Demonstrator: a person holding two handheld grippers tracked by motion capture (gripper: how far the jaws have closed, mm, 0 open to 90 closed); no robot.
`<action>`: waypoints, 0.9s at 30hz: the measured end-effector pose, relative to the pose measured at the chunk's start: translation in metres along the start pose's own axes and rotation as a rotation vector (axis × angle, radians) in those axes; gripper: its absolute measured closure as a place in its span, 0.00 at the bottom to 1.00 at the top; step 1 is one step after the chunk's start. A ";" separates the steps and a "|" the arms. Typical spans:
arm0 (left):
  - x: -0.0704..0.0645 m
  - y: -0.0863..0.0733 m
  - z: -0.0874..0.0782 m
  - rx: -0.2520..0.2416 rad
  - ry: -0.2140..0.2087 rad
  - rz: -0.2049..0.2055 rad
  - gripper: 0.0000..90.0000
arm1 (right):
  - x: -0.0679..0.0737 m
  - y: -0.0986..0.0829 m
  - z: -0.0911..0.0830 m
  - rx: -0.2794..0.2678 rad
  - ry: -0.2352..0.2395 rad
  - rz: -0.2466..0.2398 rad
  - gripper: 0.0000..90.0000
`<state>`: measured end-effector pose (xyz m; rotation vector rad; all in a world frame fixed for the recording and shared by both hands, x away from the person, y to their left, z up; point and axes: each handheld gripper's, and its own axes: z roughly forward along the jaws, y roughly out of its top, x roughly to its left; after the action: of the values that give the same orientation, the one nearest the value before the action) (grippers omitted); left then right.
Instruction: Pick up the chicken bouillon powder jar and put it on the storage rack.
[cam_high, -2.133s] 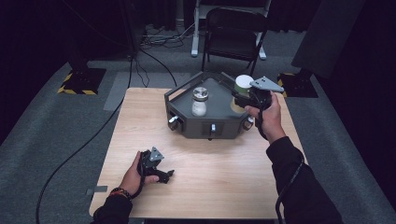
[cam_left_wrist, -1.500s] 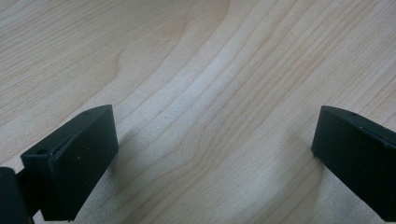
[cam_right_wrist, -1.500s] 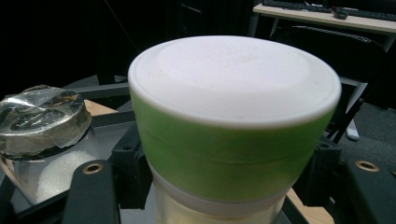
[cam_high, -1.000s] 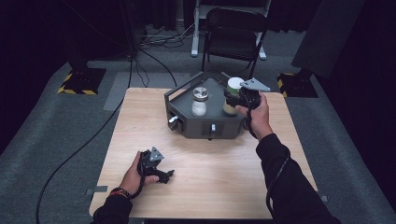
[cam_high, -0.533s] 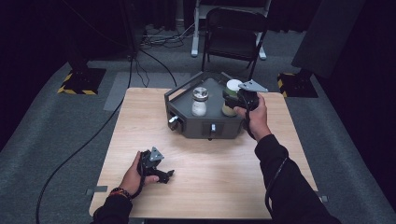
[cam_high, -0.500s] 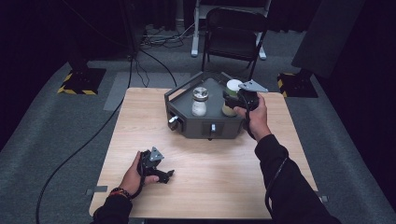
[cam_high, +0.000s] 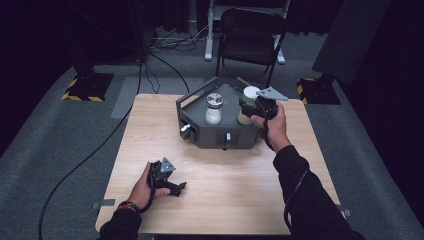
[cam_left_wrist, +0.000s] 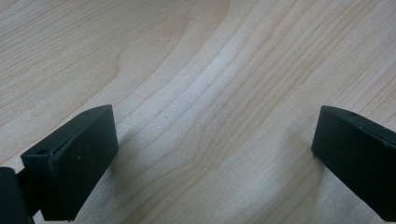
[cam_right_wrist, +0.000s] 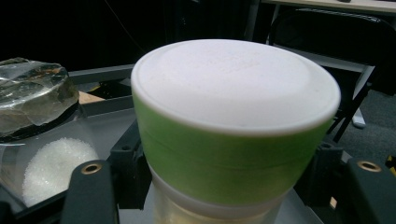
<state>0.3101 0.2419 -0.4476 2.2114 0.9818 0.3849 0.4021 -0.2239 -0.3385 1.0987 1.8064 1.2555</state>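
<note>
The right gripper (cam_high: 248, 106) is at the green-lidded container (cam_high: 248, 104), which stands in the right part of the dark tray (cam_high: 200, 135) at the far side of the table (cam_high: 220, 195). In the right gripper view the container (cam_right_wrist: 233, 130) sits between the two black jaws, its white top and green band close to the lens; the jaws flank its lower body, but whether they already press on it I cannot tell, since the contact lines are hidden behind the container.

The glass jar (cam_high: 213, 108) with white grains stands just beside it in the same tray. If the grip is low and loose, the container could tip when lifted, or swing into the jar and knock it against the tray wall.

The left gripper (cam_high: 170, 184) rests on the wood near the person's side, jaws spread wide with nothing between them.

The high view gives the layout of tray, jar and both hands. The right gripper view alone shows the jar's (cam_right_wrist: 37, 140) grains and crinkled lid up close, and the left gripper view shows bare wood grain (cam_left_wrist: 205, 93) between its jaws
</note>
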 end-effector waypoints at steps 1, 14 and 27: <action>0.000 0.000 0.000 0.000 0.000 0.000 0.00 | 0.001 -0.001 0.000 -0.004 -0.002 -0.002 0.37; 0.000 0.000 0.000 0.000 0.000 0.000 0.00 | 0.002 -0.007 -0.001 -0.008 -0.016 -0.040 0.18; 0.000 0.000 0.000 -0.001 0.000 -0.001 0.00 | -0.003 -0.016 -0.011 0.005 -0.017 -0.101 0.06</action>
<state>0.3100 0.2419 -0.4477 2.2105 0.9826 0.3852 0.3902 -0.2337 -0.3498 1.0043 1.8296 1.1797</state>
